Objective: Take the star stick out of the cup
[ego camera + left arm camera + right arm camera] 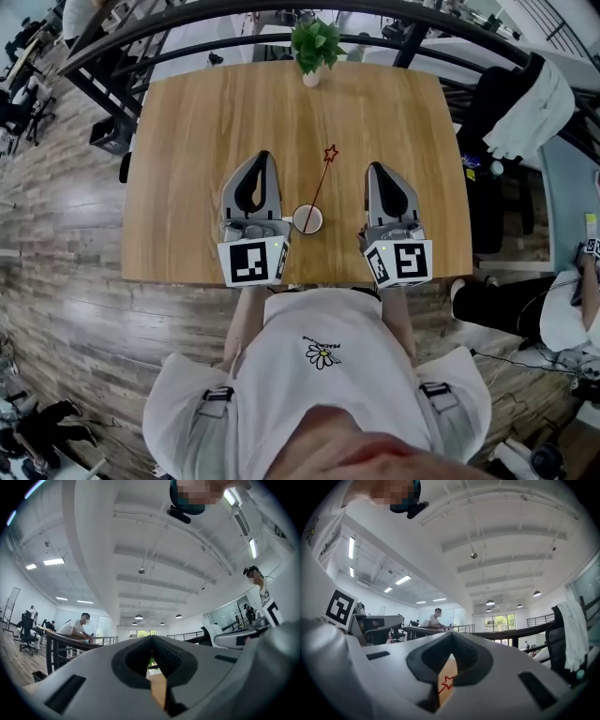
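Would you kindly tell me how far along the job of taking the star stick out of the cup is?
Done: nothing yet; the star stick leans in the cup on the table. In hand: nothing; the left hand-held gripper and right hand-held gripper flank the cup, both shut and empty. Left: open one, grip the stick, lift it clear.

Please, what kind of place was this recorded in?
Probably an open-plan office: a wooden table beside a black railing, an office chair draped with a white garment, and a person working at a desk under strip lights.
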### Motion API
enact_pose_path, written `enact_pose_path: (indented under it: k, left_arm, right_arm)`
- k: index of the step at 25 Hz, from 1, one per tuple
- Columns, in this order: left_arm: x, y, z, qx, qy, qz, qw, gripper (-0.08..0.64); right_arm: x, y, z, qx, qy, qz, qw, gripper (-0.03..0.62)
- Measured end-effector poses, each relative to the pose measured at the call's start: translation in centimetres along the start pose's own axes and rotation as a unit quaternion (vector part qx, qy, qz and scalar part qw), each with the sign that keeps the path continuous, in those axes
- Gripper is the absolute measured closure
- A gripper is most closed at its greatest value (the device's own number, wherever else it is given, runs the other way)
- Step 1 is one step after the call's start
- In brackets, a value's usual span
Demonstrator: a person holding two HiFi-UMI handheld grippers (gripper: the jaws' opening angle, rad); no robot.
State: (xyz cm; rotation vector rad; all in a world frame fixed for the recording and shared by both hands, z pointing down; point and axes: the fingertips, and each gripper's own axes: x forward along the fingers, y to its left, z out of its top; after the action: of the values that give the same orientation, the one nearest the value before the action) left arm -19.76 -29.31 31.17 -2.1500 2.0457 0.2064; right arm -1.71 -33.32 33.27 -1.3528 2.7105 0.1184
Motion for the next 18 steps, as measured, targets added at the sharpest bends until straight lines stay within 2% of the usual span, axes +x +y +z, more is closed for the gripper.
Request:
enact_pose_path:
  k: [11, 15, 18]
  left_arm:
    - [0.0, -0.5, 0.1, 0.014, 0.001, 0.009, 0.9999, 0.543]
    - [0.5, -1.0, -0.2, 0.009, 0.014, -0.015, 0.9997, 0.533]
    - [0.9, -1.8, -1.0, -0.005, 0.031, -0.040, 0.9987, 0.461]
  right_arm:
    - [0.4, -0.6, -0.8, 0.024, -0.002, 0.009, 1.000, 0.584]
    - [0.4, 0.0, -0.4, 0.014, -0.003, 0.017, 1.000, 0.583]
    - [-0.1, -0.2, -0.6, 0.013, 0.001, 0.013, 1.000, 0.584]
